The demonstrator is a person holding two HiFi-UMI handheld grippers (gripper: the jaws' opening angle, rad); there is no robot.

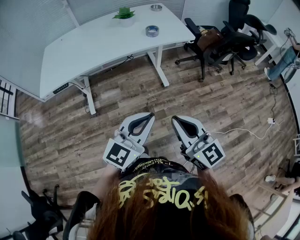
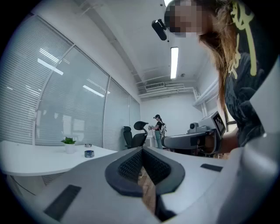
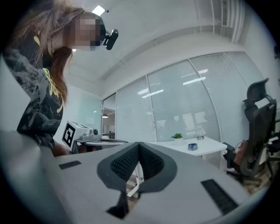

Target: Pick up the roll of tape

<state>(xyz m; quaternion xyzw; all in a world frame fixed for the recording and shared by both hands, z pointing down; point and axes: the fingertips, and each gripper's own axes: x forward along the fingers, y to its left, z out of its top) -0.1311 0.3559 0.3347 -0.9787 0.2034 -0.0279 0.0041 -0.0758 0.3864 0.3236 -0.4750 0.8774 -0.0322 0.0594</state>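
Tape roll on desk, left gripper, right gripper closed, ceiling only gripper views

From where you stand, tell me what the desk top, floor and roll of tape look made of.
Desk top: smooth white laminate or painted board, judging by its even matte surface. Floor: wood-look planks with visible grain and seams; real wood or vinyl, unclear. Roll of tape: a bluish-grey ring, too small to judge the material.

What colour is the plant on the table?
The plant is green; the head view shows it best.
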